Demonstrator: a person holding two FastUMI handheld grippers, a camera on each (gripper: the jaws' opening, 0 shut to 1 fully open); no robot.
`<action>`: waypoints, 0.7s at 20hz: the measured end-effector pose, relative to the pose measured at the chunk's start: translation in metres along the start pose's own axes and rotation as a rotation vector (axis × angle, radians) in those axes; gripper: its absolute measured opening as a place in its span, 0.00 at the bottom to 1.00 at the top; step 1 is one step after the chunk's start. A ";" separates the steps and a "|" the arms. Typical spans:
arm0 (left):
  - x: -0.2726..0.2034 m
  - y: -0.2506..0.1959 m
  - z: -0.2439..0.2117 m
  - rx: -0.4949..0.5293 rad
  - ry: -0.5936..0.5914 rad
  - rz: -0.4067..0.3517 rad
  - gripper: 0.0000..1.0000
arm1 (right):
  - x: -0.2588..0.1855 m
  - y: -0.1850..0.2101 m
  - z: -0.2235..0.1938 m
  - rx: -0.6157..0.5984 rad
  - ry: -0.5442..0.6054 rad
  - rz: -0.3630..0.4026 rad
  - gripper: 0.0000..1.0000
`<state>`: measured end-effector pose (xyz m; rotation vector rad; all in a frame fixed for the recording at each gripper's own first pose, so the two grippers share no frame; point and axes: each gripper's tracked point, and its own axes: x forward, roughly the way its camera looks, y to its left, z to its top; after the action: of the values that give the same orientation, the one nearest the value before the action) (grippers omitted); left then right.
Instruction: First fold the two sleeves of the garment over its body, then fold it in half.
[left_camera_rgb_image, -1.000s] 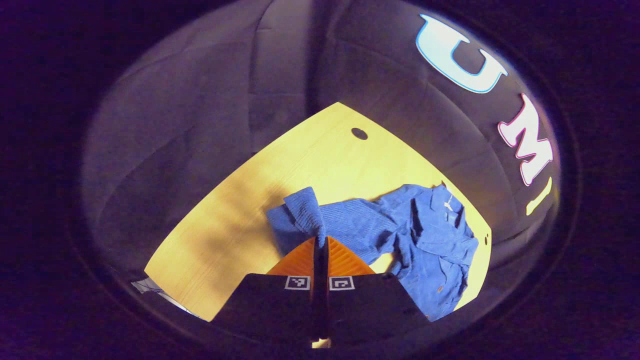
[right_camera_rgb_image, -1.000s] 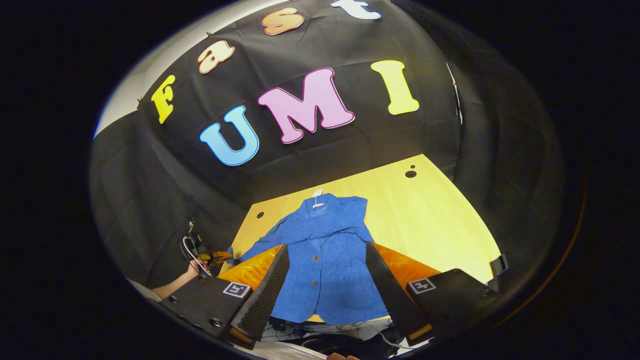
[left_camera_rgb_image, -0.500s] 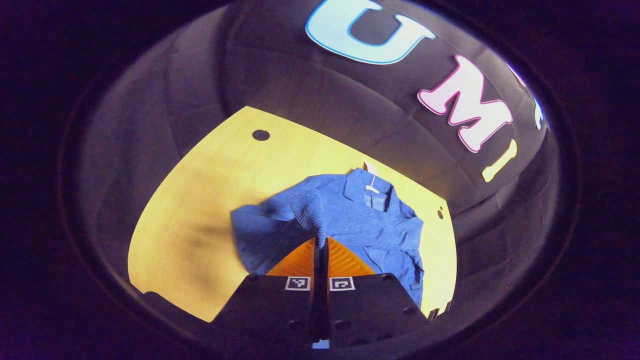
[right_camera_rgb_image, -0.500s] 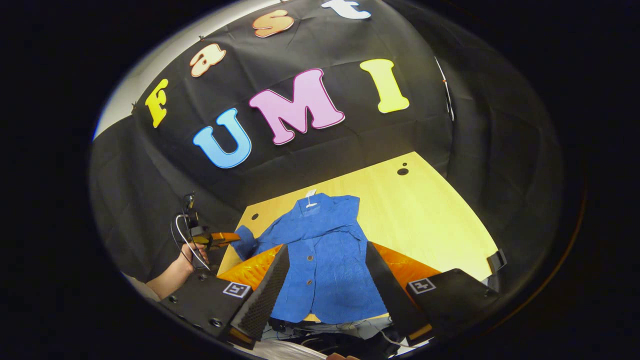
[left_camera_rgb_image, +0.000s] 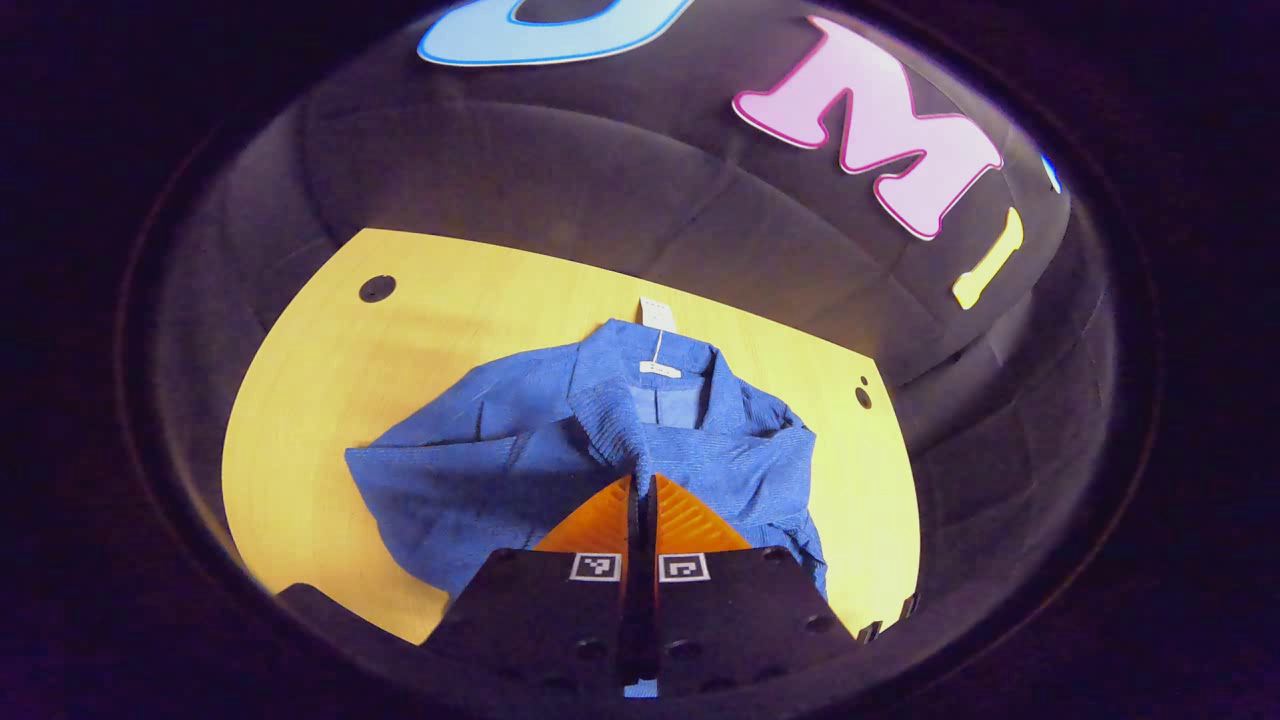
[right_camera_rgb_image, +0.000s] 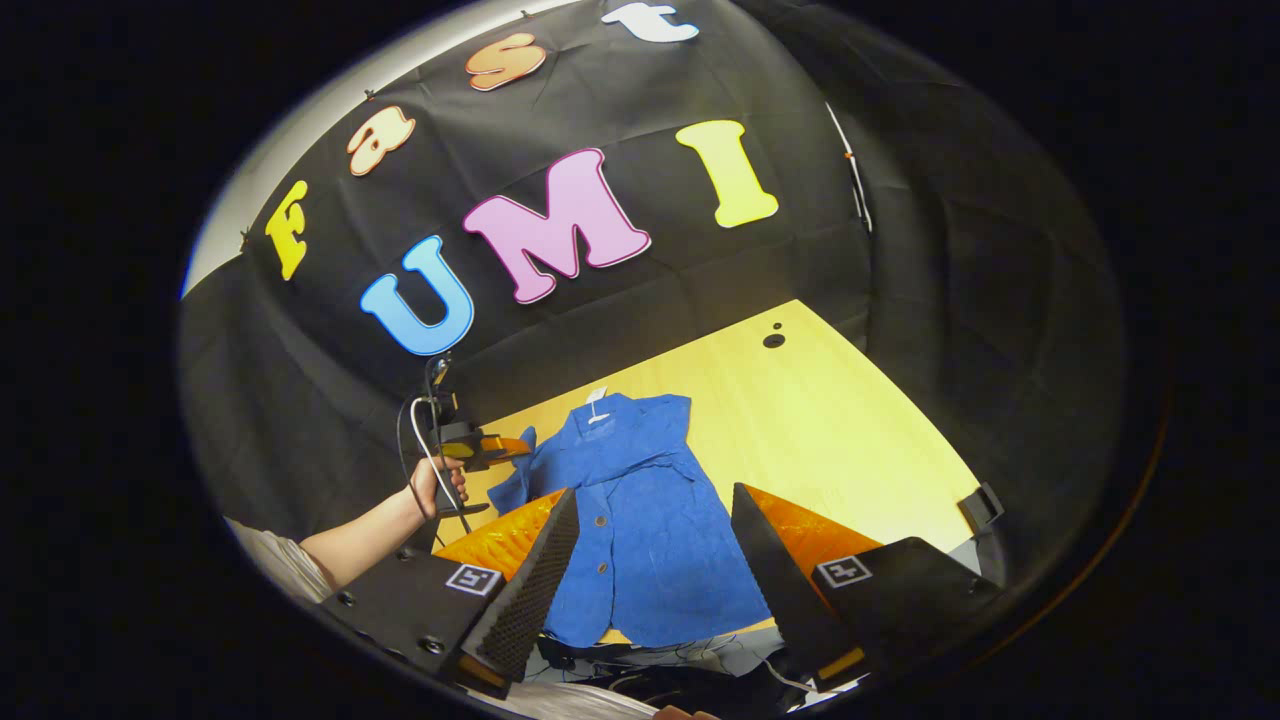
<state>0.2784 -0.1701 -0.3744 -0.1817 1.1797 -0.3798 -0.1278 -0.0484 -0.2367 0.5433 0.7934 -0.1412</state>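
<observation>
A blue button-front jacket (right_camera_rgb_image: 640, 520) lies collar-away on the yellow table (right_camera_rgb_image: 840, 420), with a white tag at its collar (left_camera_rgb_image: 655, 368). My left gripper (left_camera_rgb_image: 640, 478) is shut on the cuff of the jacket's sleeve (left_camera_rgb_image: 600, 420) and holds it lifted over the jacket's body. In the right gripper view that same left gripper (right_camera_rgb_image: 500, 447) hangs above the jacket's left side, held by a hand (right_camera_rgb_image: 435, 485). My right gripper (right_camera_rgb_image: 648, 500) stands open near the jacket's hem at the table's near edge, with nothing between its fingers.
The table has small round holes at a far corner (right_camera_rgb_image: 773, 340) and at another far corner (left_camera_rgb_image: 377, 288). Bare tabletop lies to the right of the jacket (right_camera_rgb_image: 850, 450). Cables and clutter (right_camera_rgb_image: 660, 660) sit below the near table edge. A black clip (right_camera_rgb_image: 980, 505) sits on the right edge.
The left gripper has lifted the sleeve cuff and carried it inward from beside the jacket to above its body. The right gripper has drifted slightly and stays open.
</observation>
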 end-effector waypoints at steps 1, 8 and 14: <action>0.012 -0.015 0.001 0.009 0.014 -0.017 0.00 | 0.000 -0.007 -0.002 0.012 0.001 -0.017 0.98; 0.077 -0.113 -0.012 0.066 0.083 -0.123 0.00 | -0.003 -0.044 -0.005 0.074 0.017 -0.096 0.98; 0.110 -0.129 -0.020 0.123 0.135 -0.119 0.00 | 0.001 -0.073 -0.001 0.110 0.022 -0.143 0.98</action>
<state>0.2709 -0.3296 -0.4342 -0.1214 1.2772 -0.5748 -0.1513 -0.1097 -0.2676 0.5926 0.8494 -0.3125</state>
